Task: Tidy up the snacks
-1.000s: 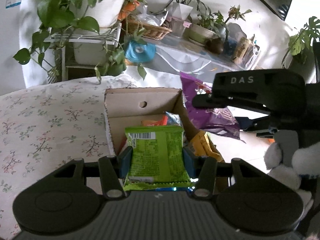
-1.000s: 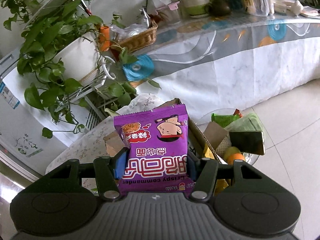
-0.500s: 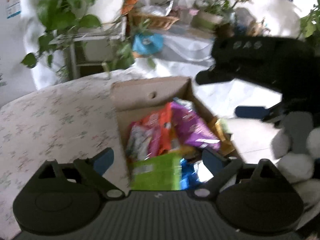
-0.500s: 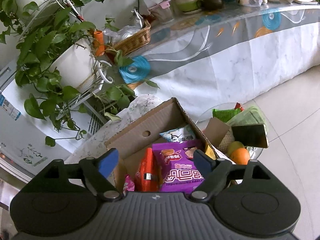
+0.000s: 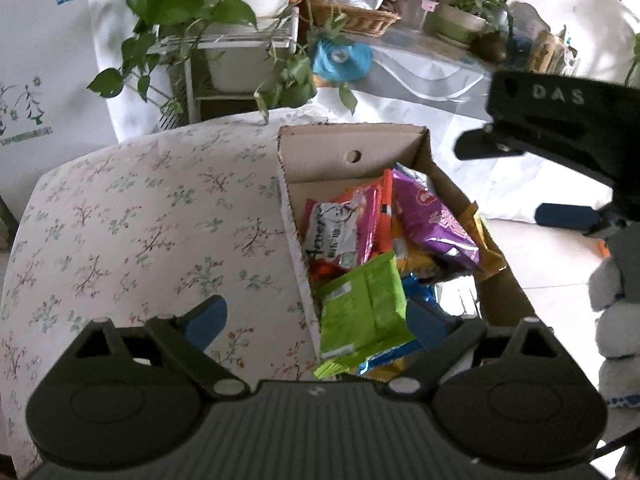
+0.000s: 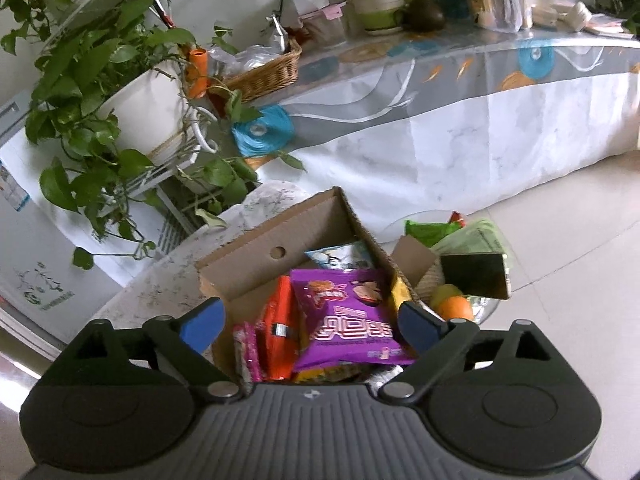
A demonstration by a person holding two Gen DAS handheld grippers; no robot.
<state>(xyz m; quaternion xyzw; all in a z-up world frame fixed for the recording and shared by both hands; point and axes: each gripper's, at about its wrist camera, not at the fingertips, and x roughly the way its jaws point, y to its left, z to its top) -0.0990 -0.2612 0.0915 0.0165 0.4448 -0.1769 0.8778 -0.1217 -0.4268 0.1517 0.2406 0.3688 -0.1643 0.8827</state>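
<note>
Gaping empty, both tongs (image 5: pixel 318 322) (image 6: pixel 316 322) | green packet (image 5: pixel 364 308) left-view only | orange (image 6: pixel 454 308) right-view only

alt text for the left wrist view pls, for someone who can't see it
The open left gripper hovers over a cardboard box of snack packets; its jaws have just been opening, and a green packet lies loose on the pile between them. The box stands on a floral tablecloth, with the right gripper at upper right.
</note>
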